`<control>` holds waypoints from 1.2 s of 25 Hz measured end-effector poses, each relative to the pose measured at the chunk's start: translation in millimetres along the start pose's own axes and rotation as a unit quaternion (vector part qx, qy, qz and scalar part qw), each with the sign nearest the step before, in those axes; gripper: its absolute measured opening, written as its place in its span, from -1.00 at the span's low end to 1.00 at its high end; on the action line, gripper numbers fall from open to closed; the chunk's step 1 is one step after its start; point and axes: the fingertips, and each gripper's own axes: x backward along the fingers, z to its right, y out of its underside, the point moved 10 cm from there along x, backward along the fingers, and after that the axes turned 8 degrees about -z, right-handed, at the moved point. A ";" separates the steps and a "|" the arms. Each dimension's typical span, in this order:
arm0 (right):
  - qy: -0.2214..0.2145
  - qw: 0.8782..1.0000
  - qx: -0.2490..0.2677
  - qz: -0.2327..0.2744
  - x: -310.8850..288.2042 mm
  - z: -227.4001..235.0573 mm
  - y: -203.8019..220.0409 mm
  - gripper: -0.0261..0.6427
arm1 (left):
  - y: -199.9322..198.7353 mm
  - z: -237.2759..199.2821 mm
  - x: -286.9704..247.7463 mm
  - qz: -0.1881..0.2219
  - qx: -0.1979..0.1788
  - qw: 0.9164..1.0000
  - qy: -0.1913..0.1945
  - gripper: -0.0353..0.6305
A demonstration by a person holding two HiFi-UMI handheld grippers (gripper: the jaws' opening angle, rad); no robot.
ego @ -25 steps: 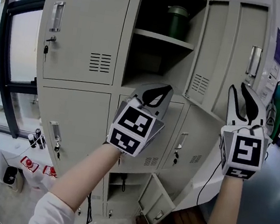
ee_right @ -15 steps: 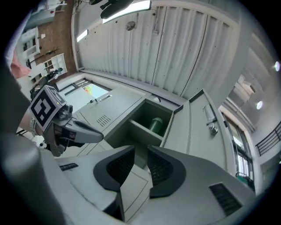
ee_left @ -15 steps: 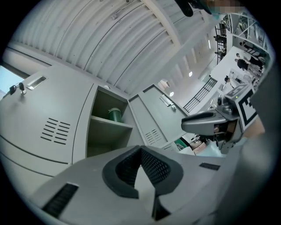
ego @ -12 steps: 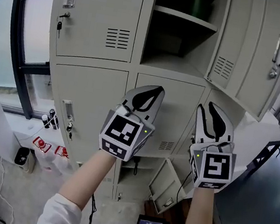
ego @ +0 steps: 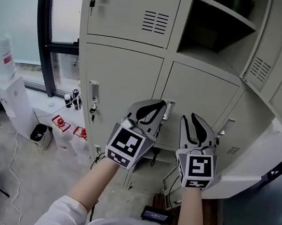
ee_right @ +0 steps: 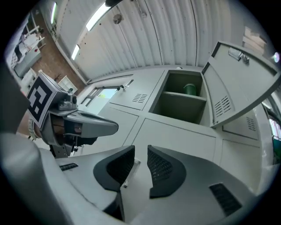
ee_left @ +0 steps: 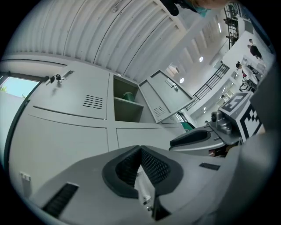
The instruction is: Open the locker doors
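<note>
Looks down past two forearms at a bank of pale grey lockers (ego: 125, 75). Shows the upper middle compartment (ego: 215, 39) already open, door (ego: 275, 56) swung out to the right, with a green container (ee_right: 189, 89) on the shelf inside. Shows the upper left door (ego: 130, 8) shut, key hanging in the lock, and the middle-row doors below shut too. Places the left hand-held gripper (ego: 159, 104), jaw tips pressed together on nothing, in front of the centre middle-row door (ego: 198, 99), near its handle (ego: 169, 108). Places the right hand-held gripper (ego: 188, 116) just beside the left, jaws a narrow gap apart and empty, with that same handle visible beyond them. Includes white containers with red marks (ego: 59, 122) on the floor at the left.
</note>
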 end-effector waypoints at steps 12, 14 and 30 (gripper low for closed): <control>-0.151 0.986 -0.068 0.028 -61.0 -105.6 -2.3 -0.67 | 29.8 -76.0 96.4 -0.050 0.023 0.990 -0.132 -0.85; -0.172 0.982 -0.074 0.028 -69.7 -121.9 -5.0 -0.67 | 34.2 -87.2 114.2 -0.055 0.032 0.986 -0.154 -0.85; -0.263 0.957 -0.116 0.033 -147.4 -231.3 -26.9 -0.67 | 55.1 -133.4 202.1 -0.096 0.053 0.964 -0.243 -0.85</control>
